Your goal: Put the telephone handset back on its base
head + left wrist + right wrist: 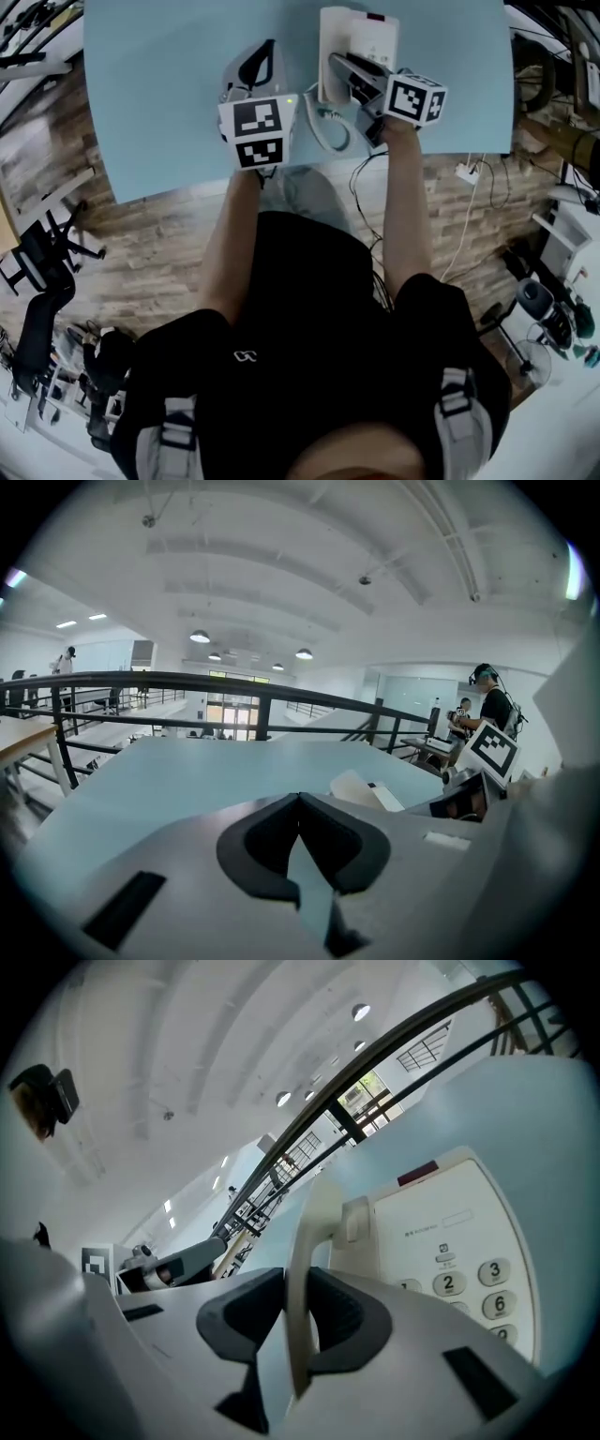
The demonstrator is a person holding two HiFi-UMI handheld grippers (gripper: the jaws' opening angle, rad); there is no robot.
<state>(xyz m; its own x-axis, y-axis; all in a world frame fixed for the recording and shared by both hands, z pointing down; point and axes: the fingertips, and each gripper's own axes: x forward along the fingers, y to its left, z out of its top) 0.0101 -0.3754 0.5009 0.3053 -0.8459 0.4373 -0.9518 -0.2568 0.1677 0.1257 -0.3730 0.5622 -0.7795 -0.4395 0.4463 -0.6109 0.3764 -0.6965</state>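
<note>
The handset point(305, 1269) is clamped between the fingers of the right gripper point(302, 1312). It stands on its narrow edge, with its long axis running forward along the fingers. It lies just left of the keypad point(469, 1283) of the base point(441, 1213), over the cradle side, roughly parallel to the base's long edge. Whether it already touches the cradle cannot be determined. The right fingers are partly closed, with both pads pressing on the handset's flat faces.

In the head view, the coiled cord point(323, 127) trails from the base toward the person across the tabletop point(150, 94).

The left gripper point(300, 803) is beside the base on the left. It is farther from the cradle, and its fingers are closed tip to tip on nothing.

The seating move probably requires the handset to be turned flat and lowered.
</note>
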